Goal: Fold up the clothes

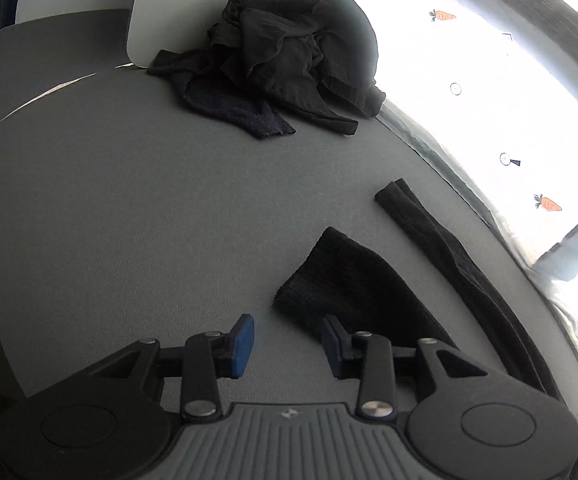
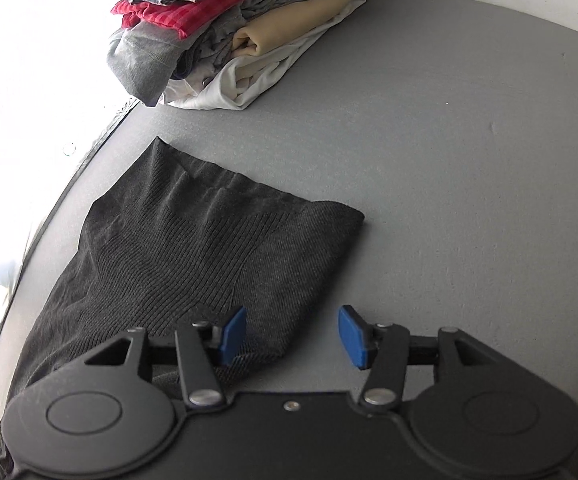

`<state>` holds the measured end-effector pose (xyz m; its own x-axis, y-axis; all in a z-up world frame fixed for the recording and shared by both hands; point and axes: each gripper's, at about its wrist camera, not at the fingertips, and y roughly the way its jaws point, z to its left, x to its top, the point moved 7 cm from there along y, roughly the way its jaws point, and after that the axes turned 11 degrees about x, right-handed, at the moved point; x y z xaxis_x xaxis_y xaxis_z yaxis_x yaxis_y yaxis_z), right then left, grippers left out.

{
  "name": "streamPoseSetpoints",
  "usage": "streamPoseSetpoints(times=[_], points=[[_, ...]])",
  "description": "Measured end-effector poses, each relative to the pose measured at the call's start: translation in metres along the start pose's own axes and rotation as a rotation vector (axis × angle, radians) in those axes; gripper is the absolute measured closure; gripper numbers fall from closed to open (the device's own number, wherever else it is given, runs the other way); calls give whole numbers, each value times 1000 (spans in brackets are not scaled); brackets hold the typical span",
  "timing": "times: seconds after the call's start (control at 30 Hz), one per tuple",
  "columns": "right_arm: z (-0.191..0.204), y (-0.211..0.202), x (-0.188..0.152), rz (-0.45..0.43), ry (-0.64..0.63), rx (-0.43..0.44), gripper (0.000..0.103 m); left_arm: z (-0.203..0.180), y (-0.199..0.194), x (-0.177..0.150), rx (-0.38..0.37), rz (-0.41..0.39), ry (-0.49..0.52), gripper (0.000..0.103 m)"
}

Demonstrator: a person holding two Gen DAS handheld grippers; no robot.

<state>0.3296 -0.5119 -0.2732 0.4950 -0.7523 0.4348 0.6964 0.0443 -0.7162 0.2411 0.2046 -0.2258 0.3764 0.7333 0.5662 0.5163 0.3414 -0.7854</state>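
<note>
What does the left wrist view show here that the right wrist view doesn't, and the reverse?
Only the left wrist view: a crumpled pile of dark clothes at the far end of the table, a white board standing behind it, and the open left gripper.
Only the right wrist view: a stack of folded clothes, checked shirts on top, and the open right gripper.
Both: the grey table and what looks like the same dark ribbed garment lying flat by the fingers; neither gripper holds anything.
</note>
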Motion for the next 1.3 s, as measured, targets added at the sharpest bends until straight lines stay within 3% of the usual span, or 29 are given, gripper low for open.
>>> streamPoseSetpoints(times=[0.27, 0.47, 0.57, 0.67, 0.73, 0.8, 0.87, 1.0, 1.2, 1.23, 1.3], points=[[11, 5, -3, 13, -84, -16, 34, -35, 13, 9, -107, 100, -151, 48], [19, 11, -8, 22, -159, -52, 26, -83, 44, 23, -132, 188, -174, 48], [24, 15, -10, 38, -212, -76, 23, -101, 64, 31, -75, 223, -136, 48], [22, 16, -9, 33, -188, -73, 21, -109, 85, 36, 12, 263, -119, 49], [20, 16, -6, 28, -156, -64, 21, -109, 96, 34, 92, 273, -97, 56], [19, 16, -5, 26, -137, -56, 21, -107, 105, 25, 120, 297, -101, 102], [19, 16, -6, 23, -142, -54, 21, -103, 107, 20, 101, 304, -142, 101], [23, 19, -9, 32, -186, -61, 18, -111, 79, 37, -56, 223, -158, 102], [31, 26, -12, 40, -244, -97, 10, -126, -26, 85, -407, -44, -120, 102], [32, 26, -13, 40, -253, -102, 9, -120, -38, 83, -420, -73, -105, 101], [33, 26, -15, 38, -276, -110, 9, -102, -40, 68, -346, -84, -62, 101]])
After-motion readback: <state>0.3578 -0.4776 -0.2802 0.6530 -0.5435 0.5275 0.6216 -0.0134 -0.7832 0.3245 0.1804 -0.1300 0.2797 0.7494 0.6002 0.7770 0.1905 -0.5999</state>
